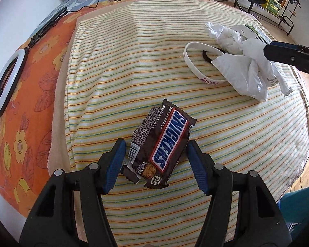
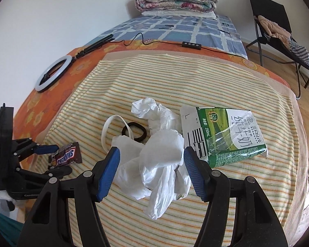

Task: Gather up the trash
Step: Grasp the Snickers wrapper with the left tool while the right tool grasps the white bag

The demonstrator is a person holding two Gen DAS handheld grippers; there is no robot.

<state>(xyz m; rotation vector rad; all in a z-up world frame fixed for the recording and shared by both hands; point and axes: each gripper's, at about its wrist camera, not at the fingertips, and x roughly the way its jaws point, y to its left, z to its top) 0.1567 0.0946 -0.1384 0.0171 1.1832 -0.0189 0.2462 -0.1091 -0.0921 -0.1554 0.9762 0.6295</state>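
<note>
In the left wrist view the left gripper [image 1: 156, 162] is seen with its jaws spread, the pads standing on either side of the Snickers wrapper [image 1: 161, 144] at lower centre without pressing on it; the wrapper lies flat on the striped towel [image 1: 117, 78]. In the right wrist view the right gripper [image 2: 151, 170] is likewise spread, and the white bag [image 2: 154, 164] lies crumpled between its pads at lower centre, not yet pinched. A milk carton [image 2: 226, 135] lies on its side just right of the bag, a crumpled tissue [image 2: 154, 113] sits above it, and a white wristband [image 2: 107, 129] and a black hair tie [image 2: 134, 132] rest at the bag's upper left edge, partly covered by it. Several slips are judged possible from here. The thin wrapper may be pushed flat or slid along the soft towel instead of being caught, since little height is offered to the pads. The towel itself may be nipped if the jaws are lowered too far. With the bag, the wristband or hair tie could be dragged along or gathered in by mistake, though neither looks like trash. The carton may also be nudged by the right pad.
</note>
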